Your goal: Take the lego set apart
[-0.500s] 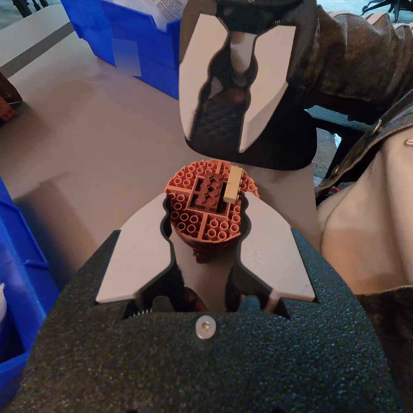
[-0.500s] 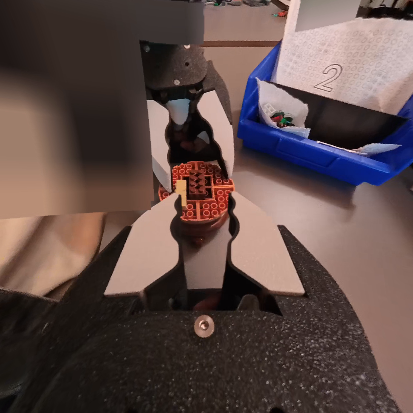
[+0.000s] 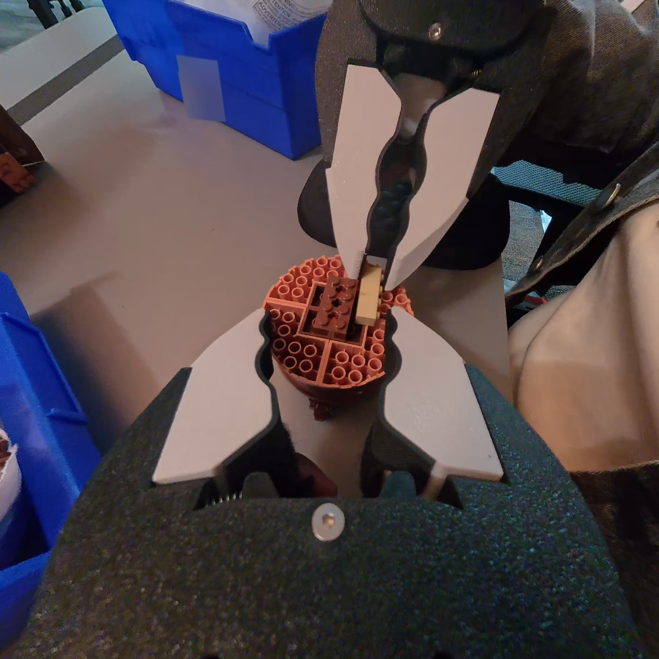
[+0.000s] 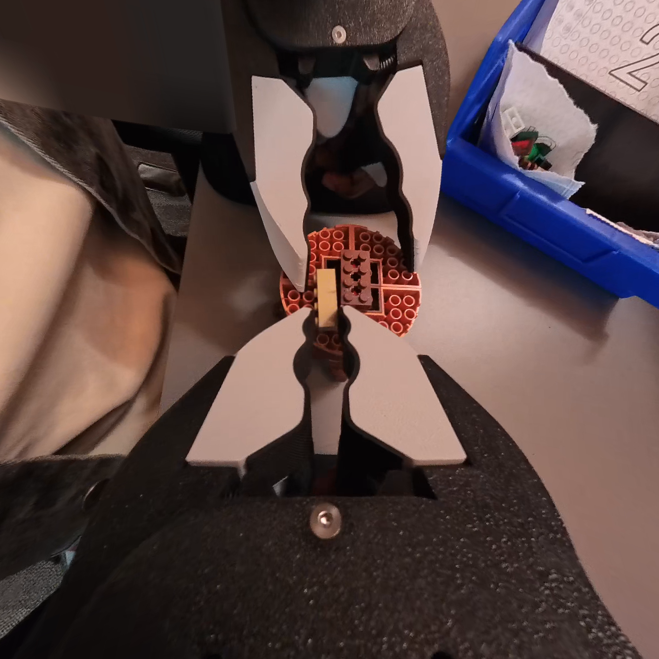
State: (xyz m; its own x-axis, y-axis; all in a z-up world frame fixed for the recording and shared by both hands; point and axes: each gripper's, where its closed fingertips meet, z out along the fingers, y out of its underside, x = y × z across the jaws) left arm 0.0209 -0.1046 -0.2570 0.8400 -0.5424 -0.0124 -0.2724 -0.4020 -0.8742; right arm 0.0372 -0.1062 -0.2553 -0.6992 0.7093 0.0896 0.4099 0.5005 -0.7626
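- Two grippers are on one round lego build [image 3: 324, 331] here, which is flipped so its hollow tubes face up and is held just above the grey table [image 3: 160, 221].
- Left wrist view: the left gripper [image 3: 326, 317] has its fingers spread wide around the disc's sides and clamped on it, I'd guess to keep it from twisting. Coming from the far side, the right gripper [image 3: 371, 276] has its tips pinching the far end of the tan brick [image 3: 368, 296], which stands on edge beside the dark brown brick [image 3: 335, 303] in the middle recess.
- Right wrist view: the right gripper [image 4: 326, 313] is nearly closed, with only the tan brick [image 4: 326, 297] between its fingers. Gripping it by the end looks meant for levering it free.
- A blue bin [image 4: 527, 214] sits to the right, probably for loose parts.
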